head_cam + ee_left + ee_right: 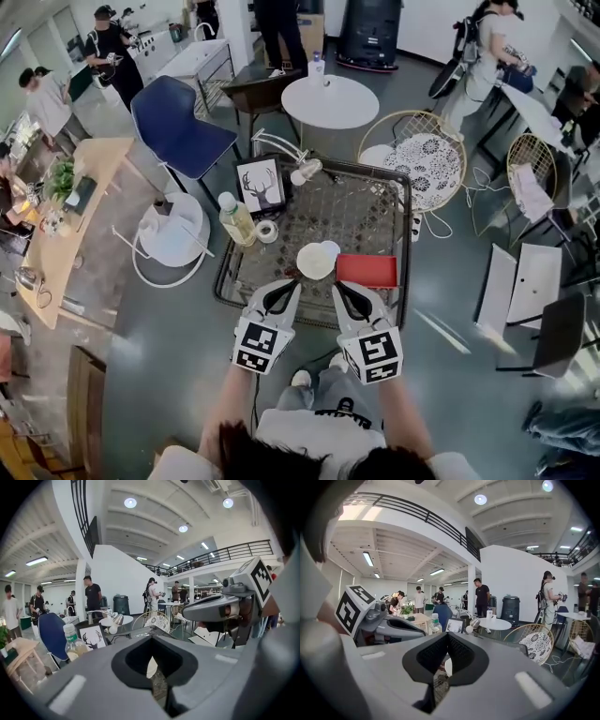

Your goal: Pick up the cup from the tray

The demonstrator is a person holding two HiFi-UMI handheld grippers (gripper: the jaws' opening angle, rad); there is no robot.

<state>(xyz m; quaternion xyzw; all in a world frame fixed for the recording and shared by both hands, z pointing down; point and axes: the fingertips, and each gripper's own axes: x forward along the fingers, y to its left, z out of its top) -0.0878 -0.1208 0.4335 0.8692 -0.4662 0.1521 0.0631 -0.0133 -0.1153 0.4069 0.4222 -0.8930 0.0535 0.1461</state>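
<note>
Cream round cup [316, 261] stands upright on the dark wire-mesh worktop [375, 211], just left of a flat red rectangular tray [367, 271]; whether the two touch I cannot tell. It looks light and thin-walled, so I judge it easy to tip on the uneven mesh and easy to dent under a hard squeeze. A hold across the wall a little below the rim, or with one jaw inside the rim and one outside, seems safest, with gentle pressure. At the worktop's near edge the left claw [292, 282] and right claw [340, 285] hover side by side, each with its jaws pressed together and nothing between them, the cup just beyond their tips
</note>
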